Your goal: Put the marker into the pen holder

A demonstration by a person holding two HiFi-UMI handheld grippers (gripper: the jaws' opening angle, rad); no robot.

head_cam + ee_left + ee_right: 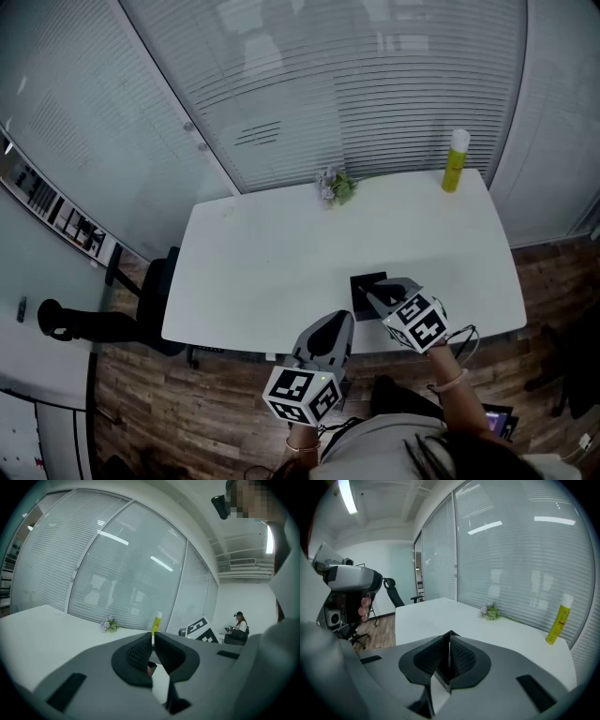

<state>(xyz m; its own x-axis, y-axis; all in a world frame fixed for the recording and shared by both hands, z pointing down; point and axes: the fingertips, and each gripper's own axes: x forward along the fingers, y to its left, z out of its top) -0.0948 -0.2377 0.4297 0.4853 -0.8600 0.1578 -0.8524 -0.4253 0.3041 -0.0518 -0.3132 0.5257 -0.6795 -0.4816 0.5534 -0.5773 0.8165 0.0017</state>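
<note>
Left tool [336, 323] closed — right tool [374, 293] pinching pen holder [364, 280].

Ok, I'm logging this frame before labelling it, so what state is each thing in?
left gripper: tongs shut, nothing between them.
right gripper: tongs shut, tips at the pen holder.
pen holder: standing on the table, near its front edge.
yellow bottle: upright at the far right corner.
flowers: lying at the far edge.
marker: not visible in any view.
</note>
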